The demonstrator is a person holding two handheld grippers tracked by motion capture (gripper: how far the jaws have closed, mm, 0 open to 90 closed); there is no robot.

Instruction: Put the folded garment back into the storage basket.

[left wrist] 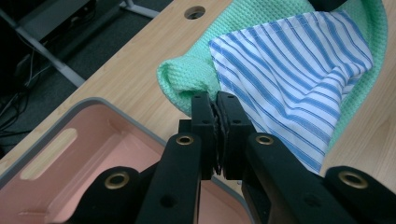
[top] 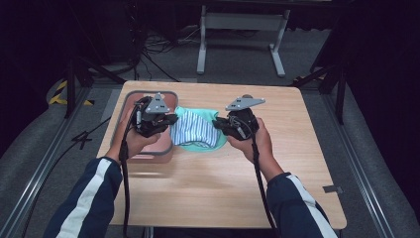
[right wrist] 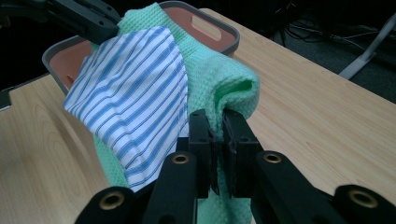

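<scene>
High view: a wooden table (top: 208,188) on grey floor, a pink bin (top: 130,101) at nine o'clock. Left gripper view: the left gripper (left wrist: 215,116) is clamped on the green cloth (left wrist: 182,77) beside the striped cloth (left wrist: 289,70). Right gripper view: the right gripper (right wrist: 217,126) pinches the same green cloth (right wrist: 229,79).

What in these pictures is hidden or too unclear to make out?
- High view: the left gripper and hand cover much of the pink tray; its contents are hidden.
- Left gripper view: the bottom and left edges cut off the tray.
- Both gripper views: the striped cloth covers the middle of the green cloth.
- Right gripper view: the shut right gripper hides the pinched fabric edge.
</scene>
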